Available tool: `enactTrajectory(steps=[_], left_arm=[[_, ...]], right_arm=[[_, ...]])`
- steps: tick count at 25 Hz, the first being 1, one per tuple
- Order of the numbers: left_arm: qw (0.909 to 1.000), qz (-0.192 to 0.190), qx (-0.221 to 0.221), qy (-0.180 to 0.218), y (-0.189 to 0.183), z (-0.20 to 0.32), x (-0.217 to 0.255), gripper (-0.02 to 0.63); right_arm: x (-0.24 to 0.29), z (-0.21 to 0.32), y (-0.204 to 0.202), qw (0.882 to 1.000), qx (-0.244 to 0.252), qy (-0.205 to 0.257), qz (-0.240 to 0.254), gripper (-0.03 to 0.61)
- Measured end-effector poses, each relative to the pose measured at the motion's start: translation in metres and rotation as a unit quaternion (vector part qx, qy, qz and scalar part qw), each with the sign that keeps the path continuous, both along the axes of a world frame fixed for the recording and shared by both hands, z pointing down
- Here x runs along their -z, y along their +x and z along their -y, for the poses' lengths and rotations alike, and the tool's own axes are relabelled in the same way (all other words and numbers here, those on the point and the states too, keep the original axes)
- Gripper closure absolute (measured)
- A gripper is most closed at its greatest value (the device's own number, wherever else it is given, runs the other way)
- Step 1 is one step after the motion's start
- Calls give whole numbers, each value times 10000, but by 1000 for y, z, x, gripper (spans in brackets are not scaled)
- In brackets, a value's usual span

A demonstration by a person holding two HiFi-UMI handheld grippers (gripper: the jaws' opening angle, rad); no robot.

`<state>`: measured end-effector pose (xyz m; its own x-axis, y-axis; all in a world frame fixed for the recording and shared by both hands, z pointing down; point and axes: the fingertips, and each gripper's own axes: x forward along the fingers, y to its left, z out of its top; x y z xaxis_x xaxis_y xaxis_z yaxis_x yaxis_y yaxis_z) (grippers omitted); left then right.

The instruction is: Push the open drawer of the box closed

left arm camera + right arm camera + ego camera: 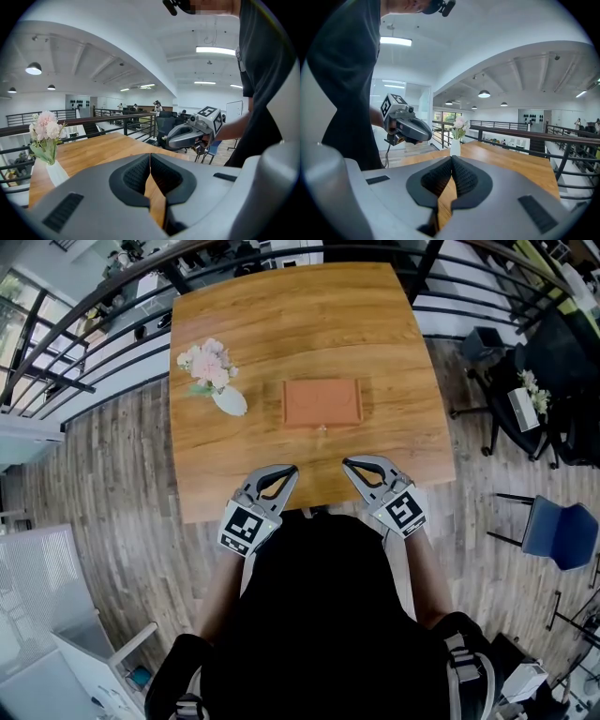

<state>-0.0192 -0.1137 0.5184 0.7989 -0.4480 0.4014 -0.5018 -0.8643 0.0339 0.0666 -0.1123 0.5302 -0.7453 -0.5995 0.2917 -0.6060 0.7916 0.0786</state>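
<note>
A flat reddish-brown box (322,402) lies at the middle of the wooden table (394,352), with a small knob (322,428) on the side facing me. How far its drawer stands out I cannot tell from above. Both grippers hover at the table's near edge, short of the box and apart from it. My left gripper (289,470) (150,155) is shut with nothing in it. My right gripper (349,463) (452,158) is shut and empty too. Each gripper view shows the other gripper beside it, the right gripper (192,133) and the left gripper (405,126). The box is hidden in both gripper views.
A white vase of pink flowers (214,373) (46,138) (456,136) stands on the table left of the box. A black railing (56,343) runs behind and left of the table. Office chairs (553,531) stand on the wooden floor to the right.
</note>
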Motion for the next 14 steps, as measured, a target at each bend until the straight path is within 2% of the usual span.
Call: enactTrajectory(steps=[5, 14], left_arm=[[10000, -1, 35, -21, -4, -2, -2, 591], [9999, -80, 87, -42, -15, -5, 2, 591]], right_arm=[[2, -2, -5, 9998, -54, -157, 127, 563], [4, -5, -18, 10000, -17, -92, -5, 563]])
